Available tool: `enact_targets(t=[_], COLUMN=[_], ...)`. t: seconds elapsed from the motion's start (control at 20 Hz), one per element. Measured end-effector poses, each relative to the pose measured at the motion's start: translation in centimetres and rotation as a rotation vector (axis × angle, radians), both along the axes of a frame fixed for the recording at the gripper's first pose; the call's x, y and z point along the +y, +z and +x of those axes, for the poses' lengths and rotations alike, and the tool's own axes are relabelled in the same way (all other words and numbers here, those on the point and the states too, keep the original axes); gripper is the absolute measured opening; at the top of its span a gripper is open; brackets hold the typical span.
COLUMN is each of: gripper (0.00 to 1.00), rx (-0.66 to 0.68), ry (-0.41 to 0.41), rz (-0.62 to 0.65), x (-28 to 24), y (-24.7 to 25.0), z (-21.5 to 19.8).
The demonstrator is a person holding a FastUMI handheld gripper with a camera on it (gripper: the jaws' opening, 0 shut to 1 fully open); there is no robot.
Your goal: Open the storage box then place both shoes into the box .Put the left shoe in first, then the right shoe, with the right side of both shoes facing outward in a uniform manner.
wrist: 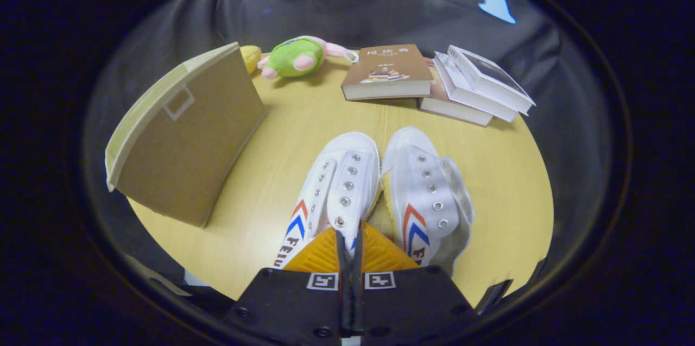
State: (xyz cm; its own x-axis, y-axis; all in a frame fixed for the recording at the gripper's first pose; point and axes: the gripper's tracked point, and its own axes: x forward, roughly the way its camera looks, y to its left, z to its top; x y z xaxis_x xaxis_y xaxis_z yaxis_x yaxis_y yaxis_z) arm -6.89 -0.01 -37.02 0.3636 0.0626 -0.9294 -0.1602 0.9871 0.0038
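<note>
The claw (348, 243) is closed, its fingers pressed together over the heel end of the left shoe (334, 191), gripping nothing that can be made out. They hide that shoe's heel. The right shoe (429, 194) lies touching beside it. The storage box (184, 134) stands left, lid shut. Beyond lie books (386, 71) and a plush toy (296, 56), on the table (505, 172).

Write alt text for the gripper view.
The claw, fingers pressed together, hovers over the near end of two white shoes lying side by side on a wooden table. A tan storage box stands beside them; a plush toy and books lie beyond.
</note>
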Motion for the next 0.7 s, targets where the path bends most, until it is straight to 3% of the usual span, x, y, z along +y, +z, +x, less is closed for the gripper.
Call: enact_targets(t=[0.4,0.7], gripper=[0.03,0.03], rx=[-0.105,-0.203], ry=[-0.049,-0.1], rz=[0.15,0.307], x=[4.1,7.6], y=[4.7,11.5], z=[3.0,6.7])
